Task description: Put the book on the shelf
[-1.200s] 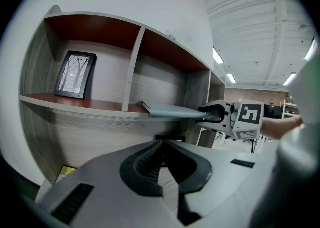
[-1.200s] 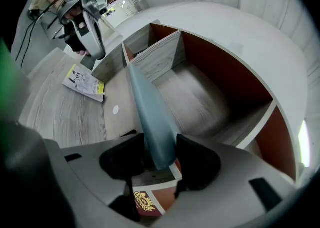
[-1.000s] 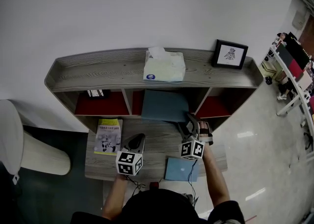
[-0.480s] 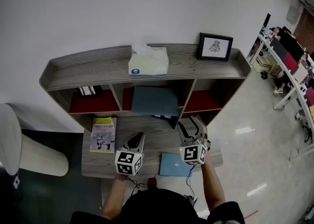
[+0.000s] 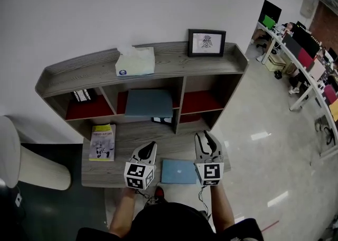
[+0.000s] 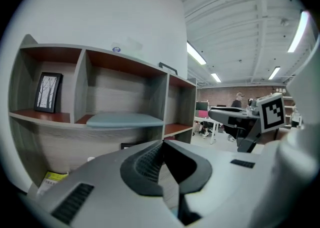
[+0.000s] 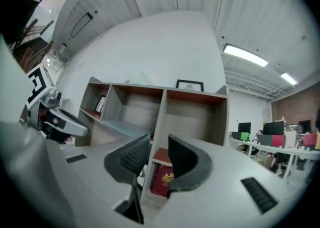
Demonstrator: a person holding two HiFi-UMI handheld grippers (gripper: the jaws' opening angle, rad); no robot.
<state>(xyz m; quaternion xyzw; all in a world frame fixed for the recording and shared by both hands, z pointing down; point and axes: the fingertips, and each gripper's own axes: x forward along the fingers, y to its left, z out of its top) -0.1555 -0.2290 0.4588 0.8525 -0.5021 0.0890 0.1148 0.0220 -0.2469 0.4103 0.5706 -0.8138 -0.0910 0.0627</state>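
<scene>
The left gripper [image 6: 162,146] is seen clenched, empty. The right gripper [image 7: 159,147] is left parted and empty, its jaws having just been closing. Beyond its fingers a red book [image 7: 161,182], apparently, is half hidden, and is hardly made out in the head view.

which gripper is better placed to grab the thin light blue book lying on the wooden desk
Right, probably. The right gripper sits beside the thin light blue book, its jaws, which have just been closing, part open with nothing between them. The left gripper is equally near but its jaws are shut.

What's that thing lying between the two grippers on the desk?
A flat light-blue book, on the grey wooden desk, shown in the head view.
</scene>
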